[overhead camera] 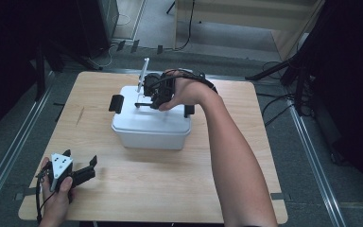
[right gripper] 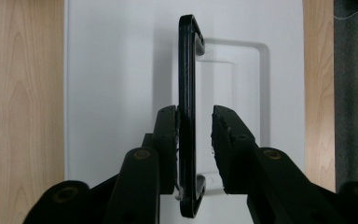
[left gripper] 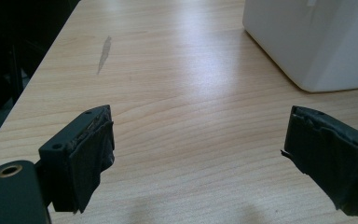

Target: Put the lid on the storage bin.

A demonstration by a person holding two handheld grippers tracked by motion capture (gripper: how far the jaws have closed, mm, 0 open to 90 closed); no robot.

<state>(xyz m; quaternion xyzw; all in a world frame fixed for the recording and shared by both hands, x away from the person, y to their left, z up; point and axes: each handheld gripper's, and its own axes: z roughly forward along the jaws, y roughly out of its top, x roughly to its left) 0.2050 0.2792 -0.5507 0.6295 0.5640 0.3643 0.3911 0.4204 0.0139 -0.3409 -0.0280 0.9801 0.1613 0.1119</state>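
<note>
Black handle (right gripper: 187, 116) stood between right gripper (right gripper: 195, 122) jaws, slightly parted; box (overhead camera: 151, 124) front shadowed. Left gripper (left gripper: 198, 154) wide over wooden table (overhead camera: 170, 189); room dark.

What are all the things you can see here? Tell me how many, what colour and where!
White plastic storage box: one, white, middle of the table, lid on.
Black carrying handle: one, black, standing upright on the box lid, between the right gripper's jaws.
Black side clips: two, black, one at each end of the box lid.
Light wooden table: one, pale wood, under everything.
Grey mark: one, grey, on the tabletop left of the box.
Black cables: several, black, on the grey floor around the table.
Right gripper: one, black, above the lid, jaws a little apart around the handle.
Left gripper: one, black with a grey plate, near table corner, jaws wide open, holding nothing.
</note>
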